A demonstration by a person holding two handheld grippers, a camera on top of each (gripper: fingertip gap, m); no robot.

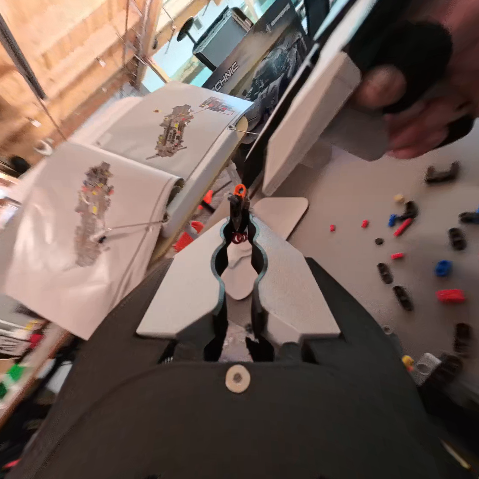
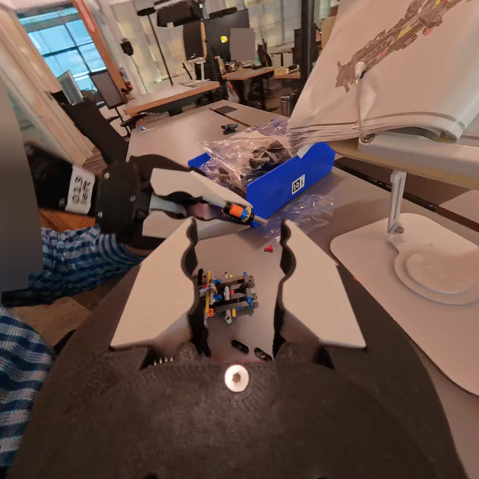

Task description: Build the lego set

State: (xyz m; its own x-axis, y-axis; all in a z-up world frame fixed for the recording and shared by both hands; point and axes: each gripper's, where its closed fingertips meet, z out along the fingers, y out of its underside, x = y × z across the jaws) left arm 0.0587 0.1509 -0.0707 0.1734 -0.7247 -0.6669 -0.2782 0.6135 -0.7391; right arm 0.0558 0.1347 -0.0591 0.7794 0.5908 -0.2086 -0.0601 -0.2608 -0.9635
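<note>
While its two grey fingers clamp one small black lego piece with an orange connector [image 1: 238, 204], the left gripper [image 1: 239, 228] hangs above the grey table [image 1: 337, 259]. The right gripper [image 2: 237, 259] gapes wide over one multicoloured lego assembly [image 2: 228, 293] lying there; two black pins [image 2: 250, 348] sit nearer.
</note>
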